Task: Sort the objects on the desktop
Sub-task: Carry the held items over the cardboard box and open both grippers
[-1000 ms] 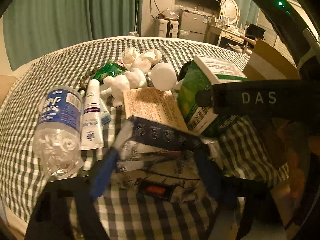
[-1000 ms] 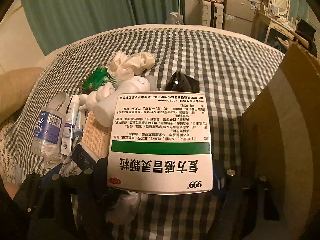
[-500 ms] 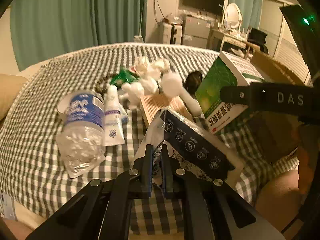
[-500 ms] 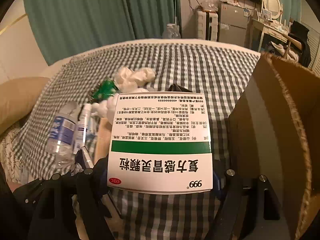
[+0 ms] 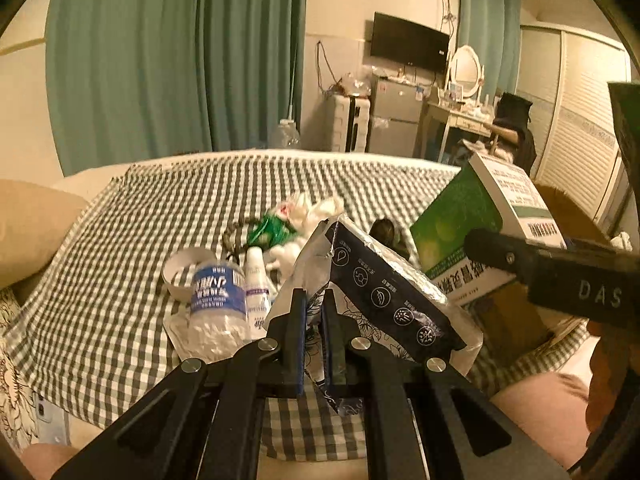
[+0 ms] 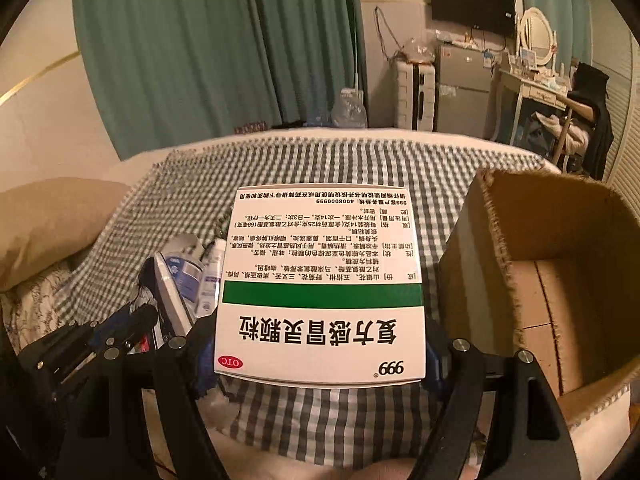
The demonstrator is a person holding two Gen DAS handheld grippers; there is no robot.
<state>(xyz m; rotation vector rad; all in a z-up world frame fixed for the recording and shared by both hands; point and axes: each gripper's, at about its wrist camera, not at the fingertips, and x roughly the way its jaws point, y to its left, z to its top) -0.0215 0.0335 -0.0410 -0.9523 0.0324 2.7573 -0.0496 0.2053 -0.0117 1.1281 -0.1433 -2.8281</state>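
Mid-carry, the left gripper pinches a foil pouch above the checked cloth while the right gripper clamps the medicine box beside the cardboard box, likely needing release inside

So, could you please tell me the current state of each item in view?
left claw: shut on foil pouch, lifted, torn open.
right claw: shut on medicine box, lifted, closed.
cardboard box: open.
water bottle: lying down, crushed.
tube: lying on checked cloth.
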